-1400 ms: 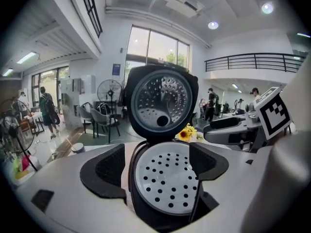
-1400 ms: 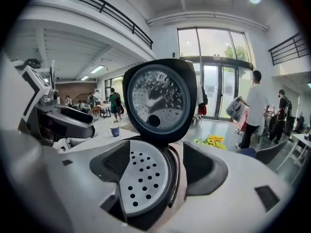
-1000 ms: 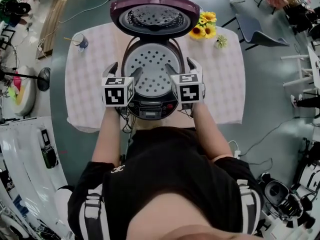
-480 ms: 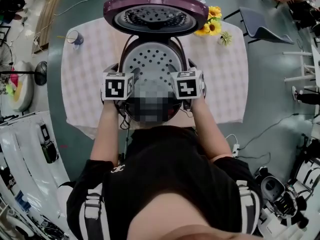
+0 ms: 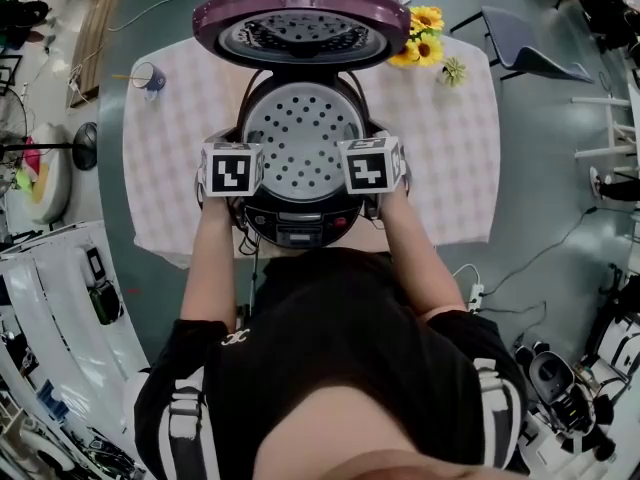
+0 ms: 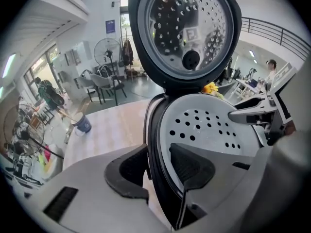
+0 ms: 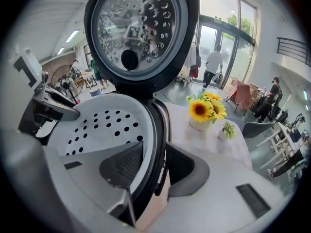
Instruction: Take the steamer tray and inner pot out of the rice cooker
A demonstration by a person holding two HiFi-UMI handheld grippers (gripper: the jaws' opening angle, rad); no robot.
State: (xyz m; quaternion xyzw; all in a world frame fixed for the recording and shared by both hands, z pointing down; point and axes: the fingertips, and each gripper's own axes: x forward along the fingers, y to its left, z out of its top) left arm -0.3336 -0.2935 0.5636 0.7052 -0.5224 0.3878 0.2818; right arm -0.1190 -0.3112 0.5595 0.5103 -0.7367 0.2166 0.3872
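Note:
The rice cooker (image 5: 300, 226) stands open on the table with its purple lid (image 5: 300, 23) tipped back. A white perforated steamer tray (image 5: 303, 133) sits in its mouth, and the inner pot under it is hidden. My left gripper (image 5: 242, 148) straddles the tray's left rim, one pad inside the tray (image 6: 209, 125) and one outside the black ring; its jaws have just been closing and the left gripper (image 6: 158, 152) pinches the rim. My right gripper (image 5: 368, 144) does the same on the right rim, and the right gripper (image 7: 154, 149) has also just closed on the tray (image 7: 102, 120).
Sunflowers in a pot (image 5: 420, 40) and a small plant (image 5: 455, 71) stand at the table's back right, and a blue cup (image 5: 152, 78) at the back left. The checked tablecloth (image 5: 440, 168) lies bare beside the cooker. A chair (image 5: 530, 53) stands beyond the table.
Both grippers have dropped from above the cooker's front onto the tray's left and right rims. Their jaws, wide apart a second ago, have narrowed onto the rim.

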